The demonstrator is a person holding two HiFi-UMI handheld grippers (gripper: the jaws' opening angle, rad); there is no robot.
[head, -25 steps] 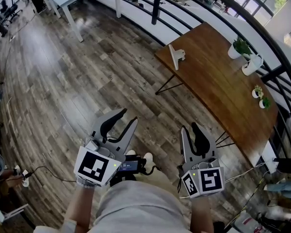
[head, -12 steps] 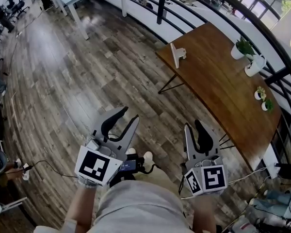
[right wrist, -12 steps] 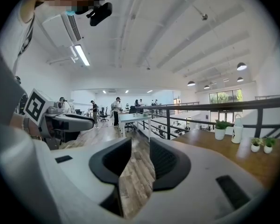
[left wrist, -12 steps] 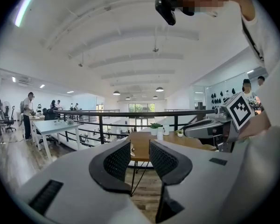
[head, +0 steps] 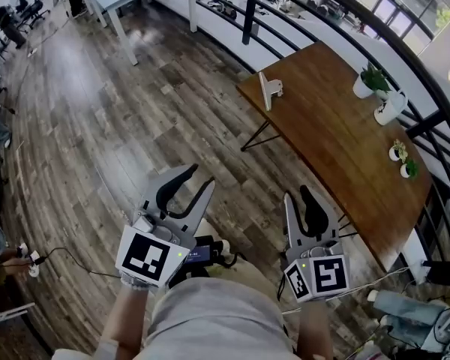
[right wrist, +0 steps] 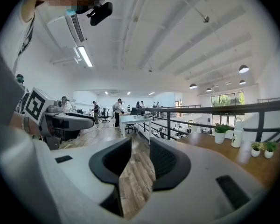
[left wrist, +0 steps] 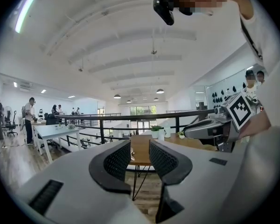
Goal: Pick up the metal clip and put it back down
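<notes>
While the metal clip [head: 268,88] is resting on the worktop [head: 337,133], the left gripper [head: 198,180] and right gripper [head: 295,195] are hovering well apart from it, jaws parted and empty.

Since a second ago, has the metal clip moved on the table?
No. The metal clip stands at the same corner of the wooden table, just as close to its edge. Clip and table only shift together in the head view.

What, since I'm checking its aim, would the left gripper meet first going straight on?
Probably the near end of the wooden table, framed between the left gripper's open jaws; only floor seems to lie before it, though depth is unclear.
</notes>
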